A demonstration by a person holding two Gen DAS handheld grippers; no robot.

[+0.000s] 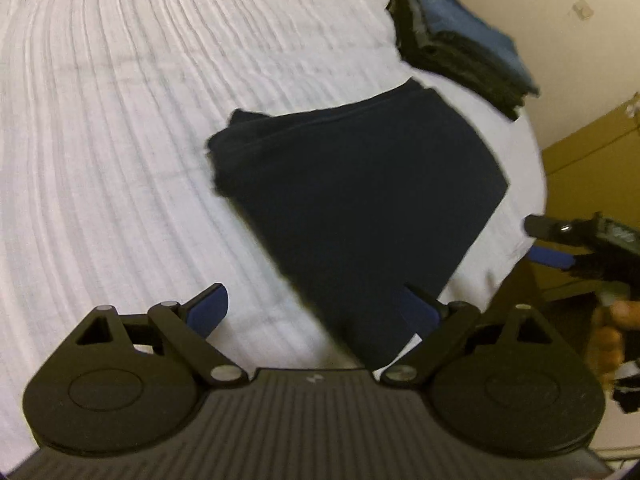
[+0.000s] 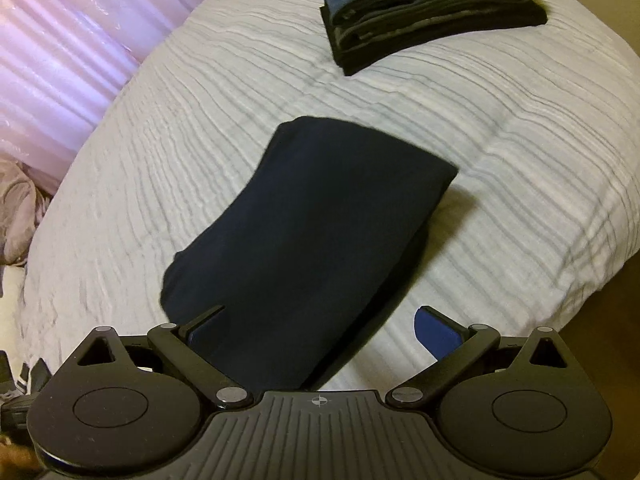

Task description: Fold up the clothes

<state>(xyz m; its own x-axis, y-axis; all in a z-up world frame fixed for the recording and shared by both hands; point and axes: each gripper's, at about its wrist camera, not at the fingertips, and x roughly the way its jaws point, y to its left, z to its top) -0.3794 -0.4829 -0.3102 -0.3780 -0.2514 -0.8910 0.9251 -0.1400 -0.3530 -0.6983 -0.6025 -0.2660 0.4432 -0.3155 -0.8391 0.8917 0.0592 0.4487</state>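
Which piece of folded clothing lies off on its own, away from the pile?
The navy garment, folded flat on the white bedspread just ahead of both open grippers. The others sit stacked in a pile farther back, blue on top.

You face a wide bed under a white ribbed quilted bedspread (image 2: 500, 128). Far left, pale pink pleated curtains (image 2: 60, 40) glow with daylight. At right you see a plain cream wall (image 1: 560, 40) above a yellowish-brown wooden cabinet (image 1: 592, 160).
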